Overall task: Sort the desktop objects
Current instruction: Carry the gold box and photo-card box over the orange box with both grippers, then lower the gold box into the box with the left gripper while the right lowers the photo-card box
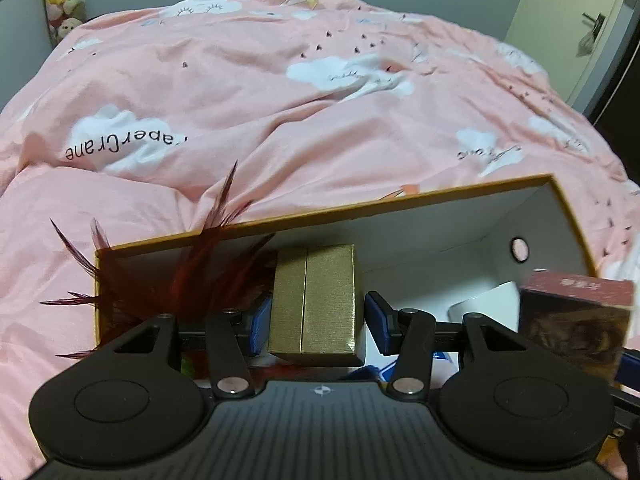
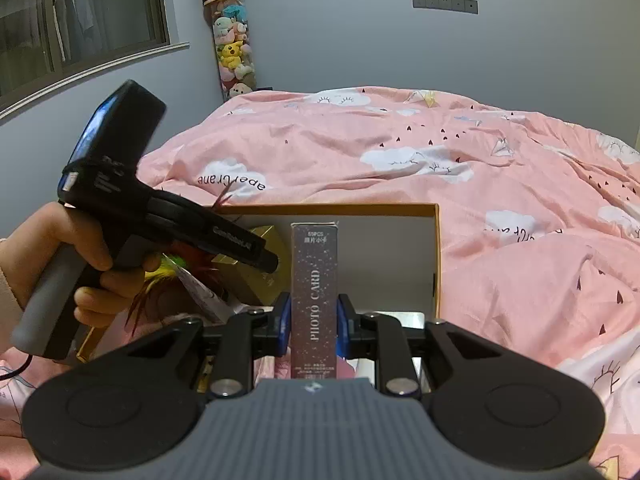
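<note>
Gold gift box (image 1: 312,300) sits between the left tongs (image 1: 316,320), seemingly clamped, over the storage box (image 1: 320,210) on the bed; right tongs (image 2: 310,320) clamp the photo-card box (image 2: 314,300); crowded feathers (image 1: 192,276) risk a snag.

Each camera sits just behind its own fingers (image 1: 378,320), looking forward and down along them, close over the open box (image 1: 558,196) on the bed (image 1: 240,80). The right view faces the far wall (image 2: 360,40); the left tilts steeper. Both share the box (image 2: 437,240), the gold box (image 1: 312,304) and the pink quilt (image 2: 480,160).
</note>
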Motion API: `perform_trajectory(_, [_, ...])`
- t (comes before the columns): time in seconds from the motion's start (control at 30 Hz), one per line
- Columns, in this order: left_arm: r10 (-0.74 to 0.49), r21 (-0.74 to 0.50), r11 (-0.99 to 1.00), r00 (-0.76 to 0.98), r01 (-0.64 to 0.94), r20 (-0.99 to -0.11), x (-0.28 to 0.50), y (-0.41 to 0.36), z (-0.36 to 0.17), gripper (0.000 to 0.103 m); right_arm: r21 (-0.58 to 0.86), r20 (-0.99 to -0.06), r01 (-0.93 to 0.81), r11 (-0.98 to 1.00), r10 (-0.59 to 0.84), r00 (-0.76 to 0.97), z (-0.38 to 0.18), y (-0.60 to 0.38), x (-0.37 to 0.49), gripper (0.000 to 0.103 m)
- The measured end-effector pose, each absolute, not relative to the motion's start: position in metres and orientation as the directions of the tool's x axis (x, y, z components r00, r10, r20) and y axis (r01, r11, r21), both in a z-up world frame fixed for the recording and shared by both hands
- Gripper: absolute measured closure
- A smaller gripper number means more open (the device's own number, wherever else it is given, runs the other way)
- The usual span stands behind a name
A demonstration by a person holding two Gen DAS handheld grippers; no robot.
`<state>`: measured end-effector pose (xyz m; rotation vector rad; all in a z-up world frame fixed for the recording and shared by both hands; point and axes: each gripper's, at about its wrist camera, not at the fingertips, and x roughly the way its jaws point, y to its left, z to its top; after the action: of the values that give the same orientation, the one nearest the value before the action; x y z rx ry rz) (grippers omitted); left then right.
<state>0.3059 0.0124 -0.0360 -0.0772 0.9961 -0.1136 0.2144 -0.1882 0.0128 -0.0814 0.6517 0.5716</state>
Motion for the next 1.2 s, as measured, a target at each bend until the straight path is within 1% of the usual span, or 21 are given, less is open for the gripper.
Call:
perform_trajectory(0.1, [-0.134,-0.129,0.991,0.510,0.046,-0.850,0.310,0.012,-0.043,0.046,0.106,-0.597,-0.526,0.844,0.477,0.645,0.011,-0.189,0.216,0.079])
perform_trajectory(0.2, [-0.109,-0.106,0.994,0.500,0.035,-0.859,0.310,0.011,-0.048,0.045,0.104,-0.603,-0.522,0.847,0.471,0.644,0.009,-0.188,0.217,0.079])
perform_trajectory(0.27, [-0.102,-0.097,0.995,0.495,0.036,-0.863,0.310,0.011,-0.050,0.047,0.103,-0.606,-0.516,0.850,0.465,0.646,0.008,-0.189,0.219,0.079])
perform_trajectory(0.47, [-0.113,-0.109,0.993,0.495,0.038,-0.862,0.308,0.013,-0.049,0.047,0.104,-0.628,-0.485,0.868,0.435,0.645,0.007,-0.191,0.225,0.079])
perform_trajectory(0.6, [-0.119,-0.116,0.992,0.532,0.039,-0.838,0.297,0.013,-0.037,0.047,0.099,-0.635,-0.476,0.874,0.424,0.646,0.009,-0.193,0.225,0.079])
perform_trajectory(0.67, [-0.138,-0.133,0.990,0.559,0.051,-0.817,0.286,0.012,-0.027,0.047,0.103,-0.653,-0.472,0.876,0.417,0.632,0.009,-0.194,0.227,0.079])
perform_trajectory(0.8, [-0.221,-0.215,0.973,0.595,0.083,-0.772,0.261,0.011,-0.008,0.047,0.128,-0.709,-0.461,0.878,0.406,0.576,0.006,-0.193,0.231,0.079])
perform_trajectory(0.9, [-0.287,-0.267,0.956,0.604,0.125,-0.744,0.242,0.009,0.000,0.048,0.112,-0.740,-0.459,0.881,0.382,0.553,0.003,-0.188,0.231,0.079])
perform_trajectory(0.93, [-0.304,-0.279,0.950,0.604,0.139,-0.736,0.235,0.009,0.001,0.049,0.101,-0.749,-0.457,0.884,0.370,0.550,0.003,-0.186,0.231,0.079])
perform_trajectory(1.03, [-0.337,-0.298,0.940,0.593,0.166,-0.731,0.219,0.009,-0.001,0.051,0.075,-0.783,-0.452,0.889,0.333,0.526,0.000,-0.182,0.232,0.079])
perform_trajectory(1.2, [-0.371,-0.312,0.928,0.559,0.201,-0.742,0.202,0.008,-0.016,0.054,0.079,-0.839,-0.449,0.890,0.303,0.452,-0.006,-0.176,0.238,0.079])
